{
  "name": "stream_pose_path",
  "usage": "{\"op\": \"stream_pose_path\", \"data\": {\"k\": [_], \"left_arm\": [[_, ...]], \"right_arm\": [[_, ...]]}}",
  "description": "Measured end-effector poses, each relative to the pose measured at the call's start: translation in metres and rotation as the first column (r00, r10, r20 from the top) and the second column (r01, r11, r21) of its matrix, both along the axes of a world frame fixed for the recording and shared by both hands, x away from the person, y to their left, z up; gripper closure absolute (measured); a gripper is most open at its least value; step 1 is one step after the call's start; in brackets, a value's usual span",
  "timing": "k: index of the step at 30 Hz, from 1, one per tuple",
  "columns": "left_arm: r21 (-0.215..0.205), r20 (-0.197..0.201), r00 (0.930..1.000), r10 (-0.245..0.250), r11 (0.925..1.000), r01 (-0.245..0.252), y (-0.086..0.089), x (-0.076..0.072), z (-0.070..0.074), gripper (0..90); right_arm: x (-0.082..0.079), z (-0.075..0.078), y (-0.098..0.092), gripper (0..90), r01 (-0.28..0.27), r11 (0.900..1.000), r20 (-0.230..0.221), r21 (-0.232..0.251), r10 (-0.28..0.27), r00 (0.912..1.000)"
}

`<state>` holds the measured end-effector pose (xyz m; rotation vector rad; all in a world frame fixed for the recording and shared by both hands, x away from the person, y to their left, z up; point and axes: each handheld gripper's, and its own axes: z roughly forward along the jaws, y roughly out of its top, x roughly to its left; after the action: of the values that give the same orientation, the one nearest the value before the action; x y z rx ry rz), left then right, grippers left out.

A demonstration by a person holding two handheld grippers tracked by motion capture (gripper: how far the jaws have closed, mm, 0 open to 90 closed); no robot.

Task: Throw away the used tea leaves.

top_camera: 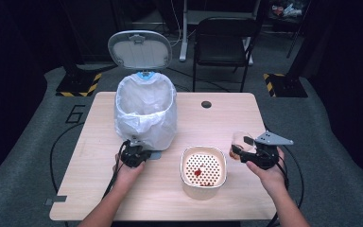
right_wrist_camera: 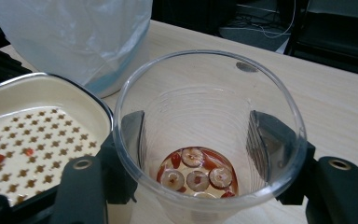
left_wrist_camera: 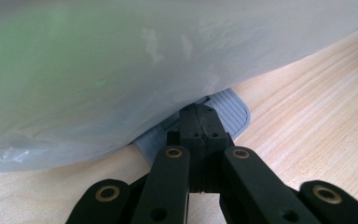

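Right gripper view catches red fruit slices in the one clear cup your right gripper clamps beside one strainer bowl; your left gripper, jaws closed, presses the bin pedal.

One bin, one strainer, one cup, one chair, two grippers: left, right.

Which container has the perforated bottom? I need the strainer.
The cream square tub in front of the bin; the clear cup has a solid bottom.
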<state>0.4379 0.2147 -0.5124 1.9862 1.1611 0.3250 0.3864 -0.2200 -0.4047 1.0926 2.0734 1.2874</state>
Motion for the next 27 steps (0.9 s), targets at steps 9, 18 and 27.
{"op": "stream_pose_path", "data": {"k": [9, 18, 27], "left_arm": [[0.004, 0.000, 1.0000, 0.010, 0.9999, -0.010, 0.000, 0.000, 0.000, 90.0], [0.085, -0.025, 0.9980, -0.058, 0.9946, 0.060, 0.006, 0.002, 0.003, 90.0], [0.082, -0.018, 0.9998, 0.002, 0.9966, 0.000, 0.004, 0.000, 0.003, 90.0]], "right_arm": [[-0.008, 0.035, 0.013, 38.8, -0.051, 0.998, 0.033, -0.035, 0.053, 0.9981], [-0.014, 0.060, 0.028, 39.3, -0.109, 0.993, 0.044, -0.046, 0.111, 0.9928], [-0.026, 0.068, 0.048, 39.9, -0.170, 0.977, 0.070, -0.125, 0.180, 0.9812]]}}
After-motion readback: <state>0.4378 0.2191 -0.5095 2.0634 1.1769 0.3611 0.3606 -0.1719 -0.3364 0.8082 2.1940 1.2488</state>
